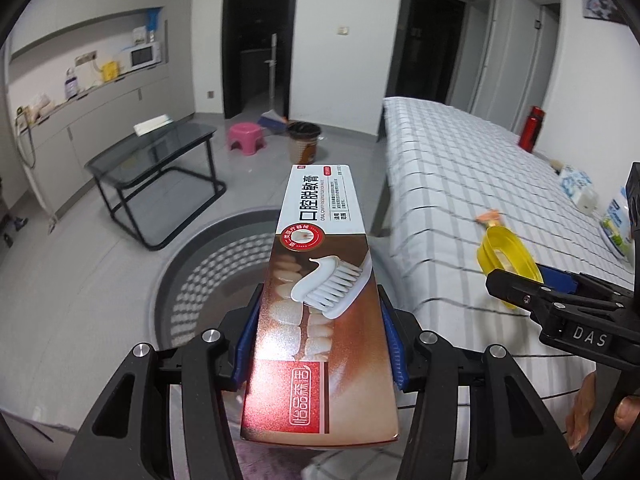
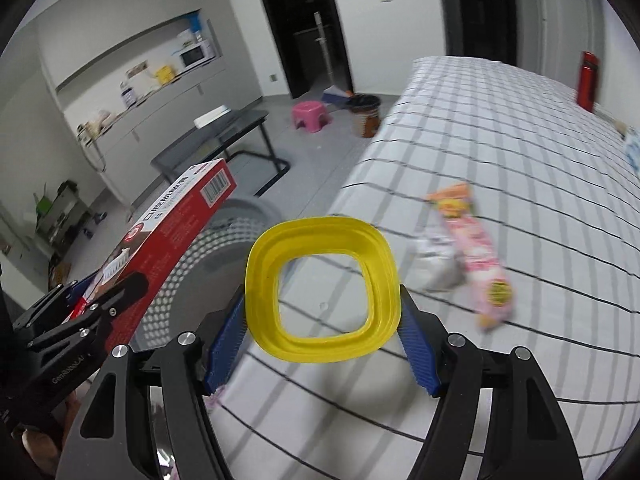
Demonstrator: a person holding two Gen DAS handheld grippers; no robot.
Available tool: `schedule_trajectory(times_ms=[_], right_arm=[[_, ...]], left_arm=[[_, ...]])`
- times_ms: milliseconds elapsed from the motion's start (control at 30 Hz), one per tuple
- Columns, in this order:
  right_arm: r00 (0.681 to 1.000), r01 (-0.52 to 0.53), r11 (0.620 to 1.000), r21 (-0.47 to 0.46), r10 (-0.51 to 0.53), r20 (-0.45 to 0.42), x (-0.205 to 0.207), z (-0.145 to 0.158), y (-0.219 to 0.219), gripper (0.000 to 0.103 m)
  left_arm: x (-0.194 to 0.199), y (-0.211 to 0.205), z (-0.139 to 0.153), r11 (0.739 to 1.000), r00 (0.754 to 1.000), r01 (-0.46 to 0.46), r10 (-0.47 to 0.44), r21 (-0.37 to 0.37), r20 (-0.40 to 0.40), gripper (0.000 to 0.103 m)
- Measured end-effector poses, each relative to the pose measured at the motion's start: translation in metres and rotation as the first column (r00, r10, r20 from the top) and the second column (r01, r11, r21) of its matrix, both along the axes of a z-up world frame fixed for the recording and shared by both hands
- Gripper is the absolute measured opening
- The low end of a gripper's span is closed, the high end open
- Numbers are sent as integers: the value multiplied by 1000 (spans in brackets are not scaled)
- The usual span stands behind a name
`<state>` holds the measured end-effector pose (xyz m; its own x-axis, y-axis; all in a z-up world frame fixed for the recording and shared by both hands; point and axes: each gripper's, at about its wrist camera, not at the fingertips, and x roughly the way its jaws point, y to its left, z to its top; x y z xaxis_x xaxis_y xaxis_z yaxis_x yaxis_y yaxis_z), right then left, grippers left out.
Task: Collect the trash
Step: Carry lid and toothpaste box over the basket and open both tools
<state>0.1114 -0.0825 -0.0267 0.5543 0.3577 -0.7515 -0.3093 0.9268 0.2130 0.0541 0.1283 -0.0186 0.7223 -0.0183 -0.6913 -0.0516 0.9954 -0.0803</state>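
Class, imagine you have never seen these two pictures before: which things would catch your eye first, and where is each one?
First comes the red toothpaste box, clamped lengthwise in the left tool above a grey perforated basket on the floor. Next is the yellow plastic ring, gripped by the right tool over the checked bed. A pink snack wrapper lies on the bed just beyond it.

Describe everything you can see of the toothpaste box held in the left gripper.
The toothpaste box is a long, glossy cardboard carton, seemingly closed and undented. Its top face shows teeth, a toothbrush with paste and Chinese lettering on white; the side seen from the right wrist is red with a barcode. The left gripper clamps its long sides between blue-padded fingers. It points forward, above a grey perforated basket beside the bed.
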Motion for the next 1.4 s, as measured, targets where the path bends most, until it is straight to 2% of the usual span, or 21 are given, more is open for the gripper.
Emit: schedule_trajectory(times_ms=[300, 667, 800, 1100, 1233, 1400], right_arm=[[994, -102, 994, -47, 100, -34, 8, -12, 65, 68], [981, -180, 981, -78, 174, -83, 16, -32, 114, 68], [979, -189, 979, -82, 181, -95, 18, -36, 121, 68], [979, -183, 981, -66, 176, -98, 21, -38, 118, 69], [979, -184, 981, -58, 178, -94, 21, -39, 114, 74], [982, -175, 984, -46, 170, -84, 20, -37, 110, 75]], left_arm=[[-4, 51, -26, 997, 996, -66, 63, -42, -66, 50], [-7, 69, -53, 995, 987, -87, 79, -54, -139, 50], [-9, 72, -58, 989, 983, -123, 110, -84, -147, 50], [-11, 71, -59, 991, 981, -125, 115, -52, -156, 51], [-13, 74, -53, 989, 982, -141, 133, -49, -134, 65], [-12, 74, -49, 988, 982, -148, 142, -44, -125, 65]])
